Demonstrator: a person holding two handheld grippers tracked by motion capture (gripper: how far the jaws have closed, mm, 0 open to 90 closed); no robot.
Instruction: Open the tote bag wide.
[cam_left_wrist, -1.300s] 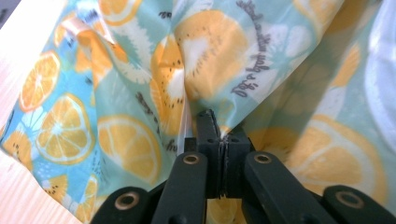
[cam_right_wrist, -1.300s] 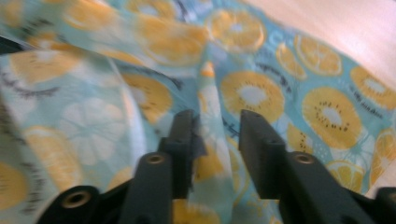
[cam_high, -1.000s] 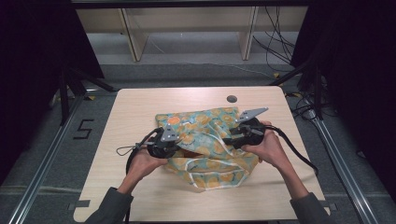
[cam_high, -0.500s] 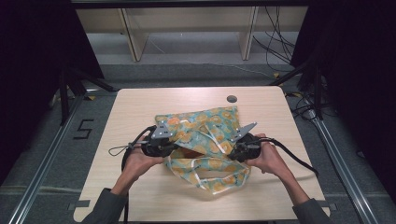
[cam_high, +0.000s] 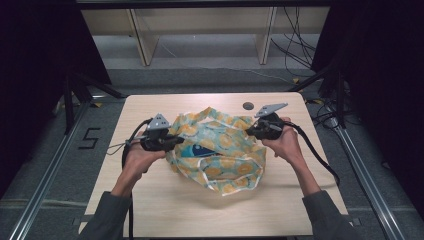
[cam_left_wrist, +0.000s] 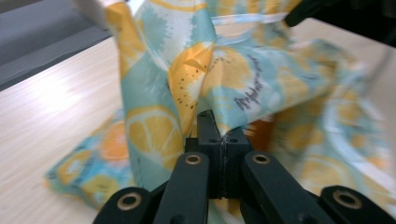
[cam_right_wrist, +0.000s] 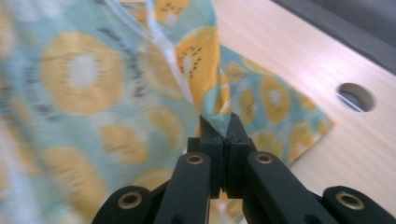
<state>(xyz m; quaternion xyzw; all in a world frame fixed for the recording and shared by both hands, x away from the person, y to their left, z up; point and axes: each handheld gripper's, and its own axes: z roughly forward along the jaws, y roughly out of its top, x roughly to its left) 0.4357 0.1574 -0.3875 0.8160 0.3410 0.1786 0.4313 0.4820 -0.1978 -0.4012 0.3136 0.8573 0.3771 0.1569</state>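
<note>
A teal cloth bag (cam_high: 220, 150) printed with yellow citrus slices hangs stretched between both grippers above the table. My left gripper (cam_high: 172, 141) is shut on the bag's left edge; in the left gripper view its jaws pinch a fold of the bag (cam_left_wrist: 187, 93) at the gripper's tips (cam_left_wrist: 219, 135). My right gripper (cam_high: 252, 129) is shut on the right edge, and in the right gripper view the bag's fabric (cam_right_wrist: 93, 84) rises from the closed right gripper (cam_right_wrist: 219, 135). The bag's mouth gapes open, dark blue inside. Its lower part sags onto the wood.
The light wooden table (cam_high: 150, 200) has a round cable hole (cam_high: 248, 106) near its far edge, also visible as the hole (cam_right_wrist: 356, 96) in the right gripper view. Black cables (cam_high: 320, 155) trail from both grippers. Shelving stands beyond the table, with dark floor either side.
Both grippers have lifted and pulled apart, raising the bag off the table and spreading its mouth open. Before, the bag lay bunched and flat between the hands.
</note>
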